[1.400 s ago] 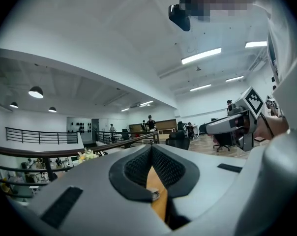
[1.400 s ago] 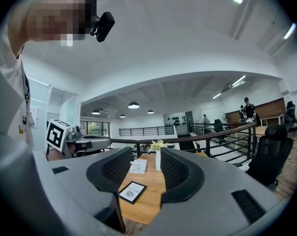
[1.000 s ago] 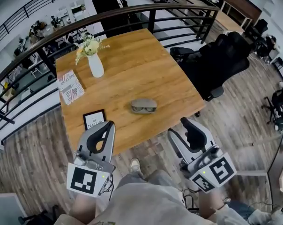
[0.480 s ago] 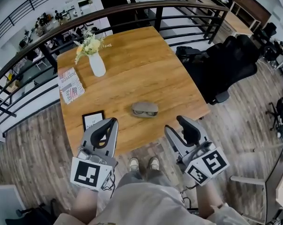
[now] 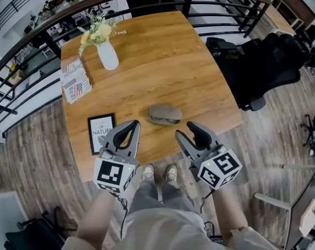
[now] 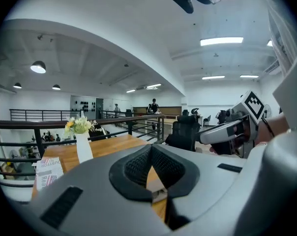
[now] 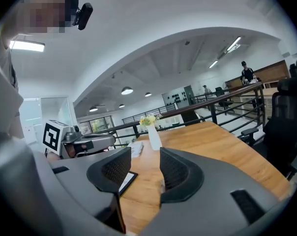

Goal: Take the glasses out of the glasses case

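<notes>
Closing a little, the right gripper (image 5: 189, 132) gapes wide and empty; the left gripper (image 5: 130, 126) is pinched together on nothing. The glasses case (image 5: 165, 114) lies untouched, contents unclear.

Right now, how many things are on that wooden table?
4: flower vase far left, magazine at left edge, framed print near left, glasses case near front middle. None looks hidden.

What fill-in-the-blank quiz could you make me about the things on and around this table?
The white vase holds ____. The grey glasses case lies on the wooden ____. In the head view, the framed picture lies to the ____ of the case. The office chair is coloured ____.
Missing words: flowers; table; left; black.
</notes>
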The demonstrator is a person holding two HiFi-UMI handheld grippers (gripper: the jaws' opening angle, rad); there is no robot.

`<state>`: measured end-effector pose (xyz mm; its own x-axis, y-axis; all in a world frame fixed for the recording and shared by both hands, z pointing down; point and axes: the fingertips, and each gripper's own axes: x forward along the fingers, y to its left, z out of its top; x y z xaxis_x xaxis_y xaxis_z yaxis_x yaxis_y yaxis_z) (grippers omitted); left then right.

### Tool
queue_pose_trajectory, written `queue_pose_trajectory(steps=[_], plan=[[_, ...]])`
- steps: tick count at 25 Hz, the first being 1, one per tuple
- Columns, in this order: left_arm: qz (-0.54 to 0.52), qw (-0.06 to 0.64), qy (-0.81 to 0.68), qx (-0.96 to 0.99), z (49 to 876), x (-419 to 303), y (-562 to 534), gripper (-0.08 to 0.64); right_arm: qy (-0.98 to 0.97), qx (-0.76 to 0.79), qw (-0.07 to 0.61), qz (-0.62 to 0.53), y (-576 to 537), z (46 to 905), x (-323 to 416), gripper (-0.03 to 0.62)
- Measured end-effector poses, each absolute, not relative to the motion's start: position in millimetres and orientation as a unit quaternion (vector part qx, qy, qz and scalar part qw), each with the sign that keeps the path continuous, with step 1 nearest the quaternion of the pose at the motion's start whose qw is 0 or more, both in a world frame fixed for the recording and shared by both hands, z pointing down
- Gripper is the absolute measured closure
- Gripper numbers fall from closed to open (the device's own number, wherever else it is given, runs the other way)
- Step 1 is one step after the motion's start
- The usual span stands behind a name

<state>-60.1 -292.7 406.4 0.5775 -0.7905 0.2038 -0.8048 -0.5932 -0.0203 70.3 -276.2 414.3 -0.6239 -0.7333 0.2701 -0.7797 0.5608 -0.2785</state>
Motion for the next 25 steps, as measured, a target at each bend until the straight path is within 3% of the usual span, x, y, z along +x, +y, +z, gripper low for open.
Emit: queue_pose_trajectory(steps=[17, 25], plan=[[0.23, 0.162, -0.366, 0.887, 638, -16, -349, 0.545, -0.862, 0.384, 0.17, 0.284, -325, 623, 43, 0.387], [0.226, 0.198, -0.352, 0.886, 694, -3, -364, 0.545, -0.848, 0.376, 0.193, 0.32, -334, 681, 47, 0.387]])
